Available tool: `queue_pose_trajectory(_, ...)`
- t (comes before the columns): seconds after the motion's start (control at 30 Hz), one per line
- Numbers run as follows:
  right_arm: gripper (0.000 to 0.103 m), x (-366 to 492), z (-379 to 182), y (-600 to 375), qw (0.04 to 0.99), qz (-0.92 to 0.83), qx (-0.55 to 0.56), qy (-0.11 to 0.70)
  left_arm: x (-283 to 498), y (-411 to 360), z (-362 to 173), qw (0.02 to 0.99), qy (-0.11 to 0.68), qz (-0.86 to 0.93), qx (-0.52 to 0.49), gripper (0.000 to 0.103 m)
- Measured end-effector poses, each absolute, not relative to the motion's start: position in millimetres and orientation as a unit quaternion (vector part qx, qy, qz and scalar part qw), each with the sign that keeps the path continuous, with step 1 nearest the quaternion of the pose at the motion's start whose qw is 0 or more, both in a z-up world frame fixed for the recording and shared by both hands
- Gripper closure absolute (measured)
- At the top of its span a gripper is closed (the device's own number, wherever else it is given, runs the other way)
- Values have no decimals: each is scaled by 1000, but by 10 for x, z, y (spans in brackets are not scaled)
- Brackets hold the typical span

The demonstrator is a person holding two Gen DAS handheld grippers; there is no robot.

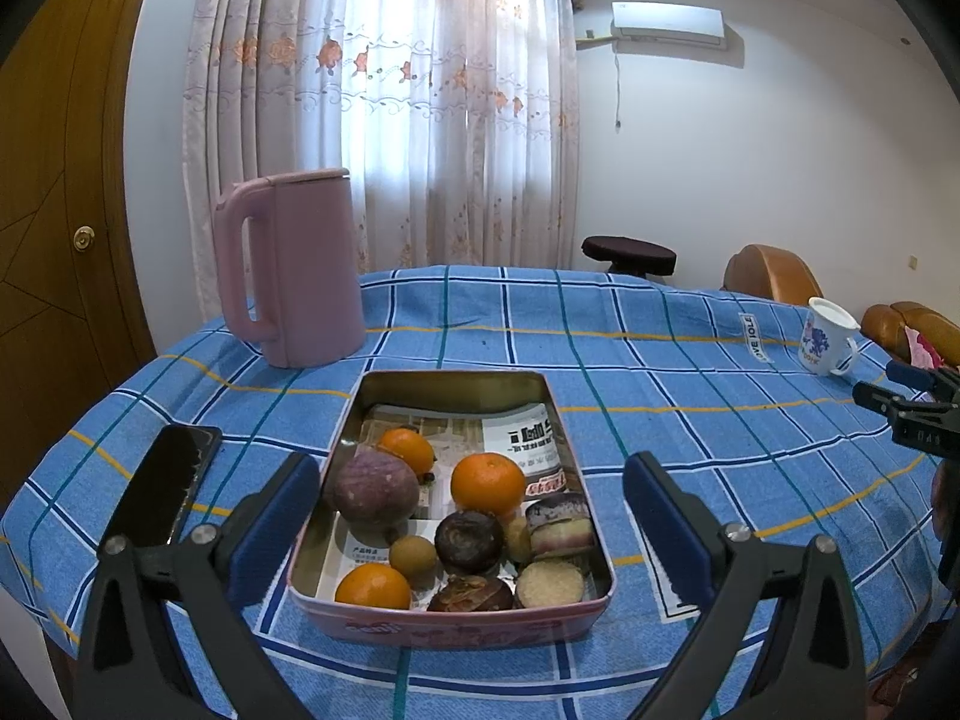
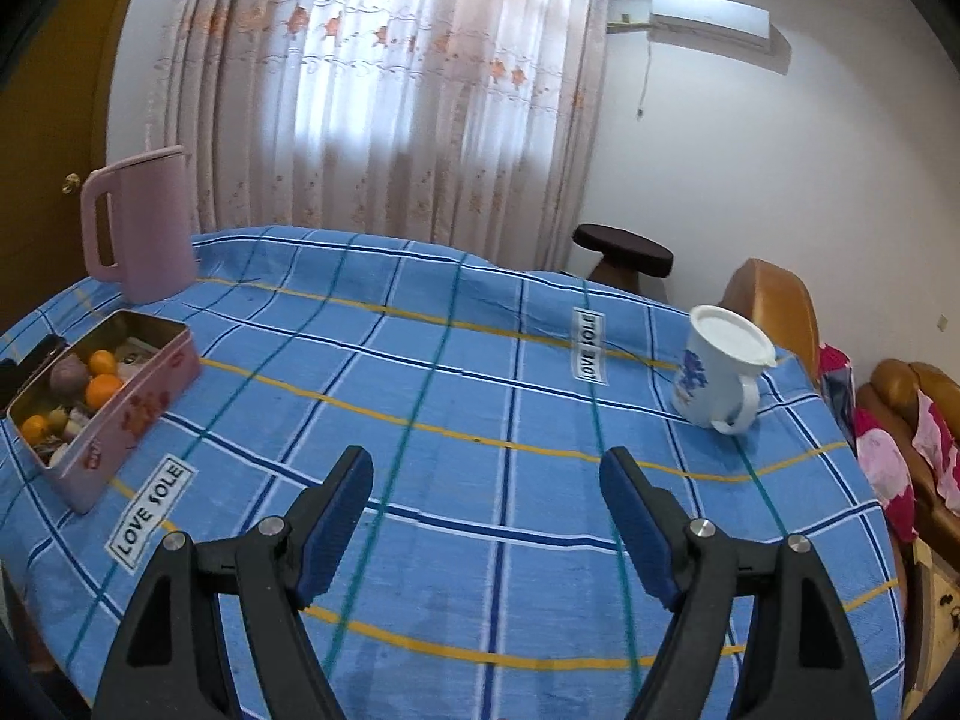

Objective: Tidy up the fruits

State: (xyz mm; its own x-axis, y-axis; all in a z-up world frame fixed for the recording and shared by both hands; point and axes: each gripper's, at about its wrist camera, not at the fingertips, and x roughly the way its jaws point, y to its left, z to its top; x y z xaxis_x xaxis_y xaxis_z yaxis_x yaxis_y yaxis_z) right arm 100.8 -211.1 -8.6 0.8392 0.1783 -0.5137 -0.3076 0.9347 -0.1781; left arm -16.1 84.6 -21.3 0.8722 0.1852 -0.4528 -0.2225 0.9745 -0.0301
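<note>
Here, round glossy oranges (image 1: 487,483) in a rectangular metal tin (image 1: 456,387).

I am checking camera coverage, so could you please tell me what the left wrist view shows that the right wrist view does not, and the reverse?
Only the left wrist view shows the tin's contents clearly: three oranges, such as one at, a purple fruit, and the right gripper at its edge. Only the right wrist view shows the tin's pink side wall and a LOVE SOLE label beside it. Both show the pink jug, the lidded white mug, the blue checked tablecloth and open jaws.
</note>
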Motion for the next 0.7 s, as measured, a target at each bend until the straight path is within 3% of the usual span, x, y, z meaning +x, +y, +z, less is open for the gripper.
queue_pose_trajectory(0.7, 22, 926, -143, -1968, 949, 142, -136, 248, -163, 843, -190, 967, 229, 103, -35, 0)
